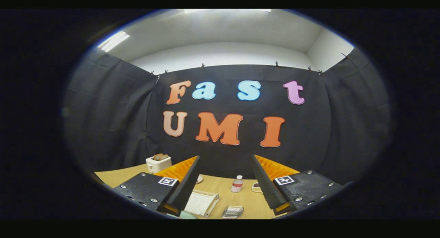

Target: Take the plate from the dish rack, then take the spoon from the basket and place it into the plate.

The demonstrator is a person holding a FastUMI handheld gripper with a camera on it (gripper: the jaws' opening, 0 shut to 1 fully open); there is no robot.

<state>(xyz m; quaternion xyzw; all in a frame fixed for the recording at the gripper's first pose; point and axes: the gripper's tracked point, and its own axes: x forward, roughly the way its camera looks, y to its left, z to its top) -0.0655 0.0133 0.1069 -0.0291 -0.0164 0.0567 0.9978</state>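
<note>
Plate [187,215] sits low beside your left finger, near the rack [202,203]; your gripper [225,172] hangs open, holding nothing. Step one looks unstarted: dip down toward it.

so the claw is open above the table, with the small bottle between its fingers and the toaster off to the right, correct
Not quite: in the gripper view the toaster stands off to the left, beyond the left finger, not the right. The rest holds: the claw is open above the table, and the small bottle shows between its fingers, further along the tabletop.
</note>
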